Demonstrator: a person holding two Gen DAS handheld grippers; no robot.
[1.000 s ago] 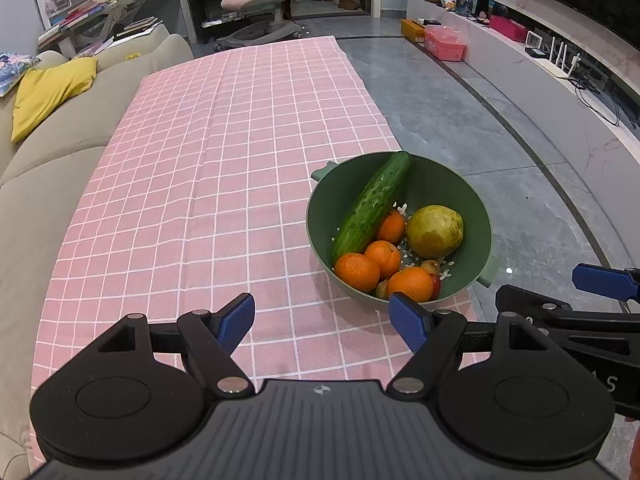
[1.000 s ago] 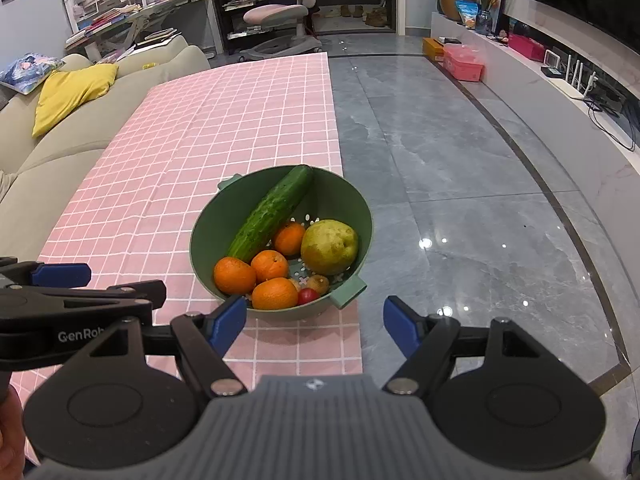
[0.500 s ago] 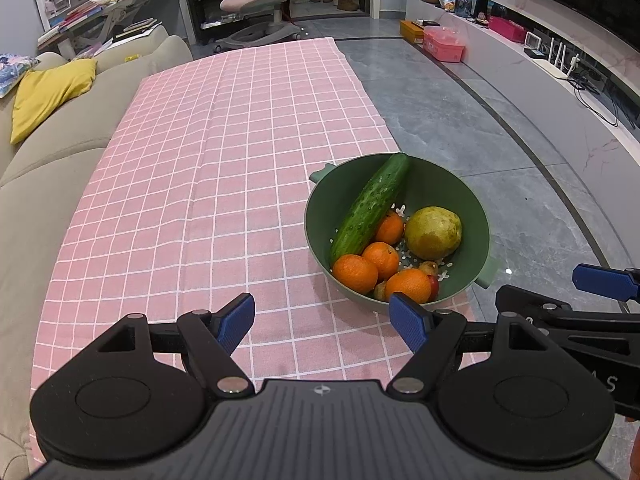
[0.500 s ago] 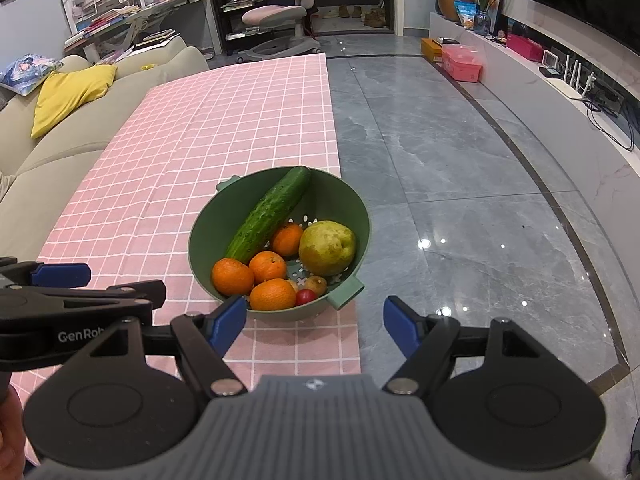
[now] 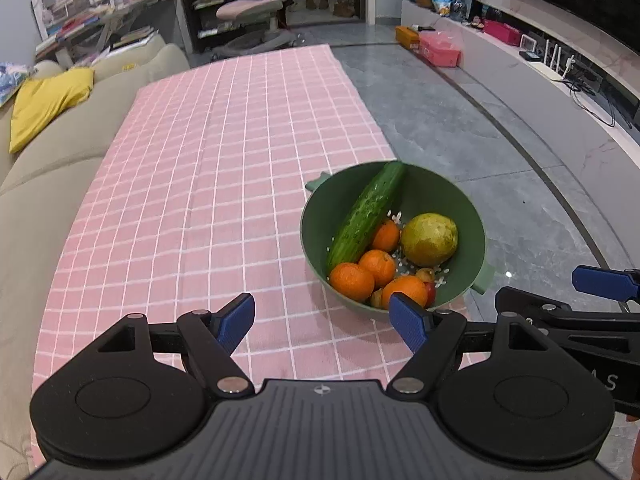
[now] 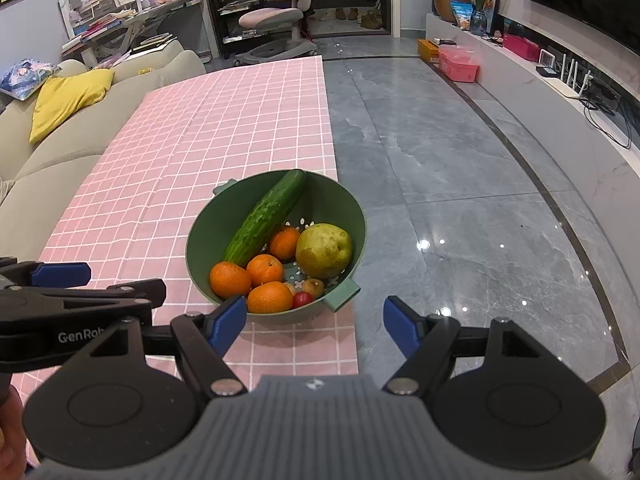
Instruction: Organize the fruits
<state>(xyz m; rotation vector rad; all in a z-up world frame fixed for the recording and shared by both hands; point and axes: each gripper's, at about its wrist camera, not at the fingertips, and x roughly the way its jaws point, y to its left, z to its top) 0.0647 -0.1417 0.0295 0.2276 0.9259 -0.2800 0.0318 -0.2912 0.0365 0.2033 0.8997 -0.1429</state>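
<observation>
A green colander bowl (image 5: 440,188) (image 6: 340,204) stands near the right edge of the pink checked tablecloth (image 5: 224,184) (image 6: 224,128). Inside lie a cucumber (image 5: 366,214) (image 6: 266,216), a yellow-green pear (image 5: 429,234) (image 6: 324,250), several oranges (image 5: 352,281) (image 6: 230,279) and small red and brown fruits (image 6: 303,299). My left gripper (image 5: 322,322) hovers open just short of the bowl, nothing between its blue pads. My right gripper (image 6: 314,324) is open too, over the bowl's near handle and the table edge, empty.
A beige sofa (image 5: 44,184) with a yellow cushion (image 5: 44,100) runs along the table's left side. Grey tiled floor (image 6: 460,184) lies to the right, with a low TV shelf (image 6: 560,80) beyond. A desk, shelves and a pink chair (image 6: 276,16) stand at the far end.
</observation>
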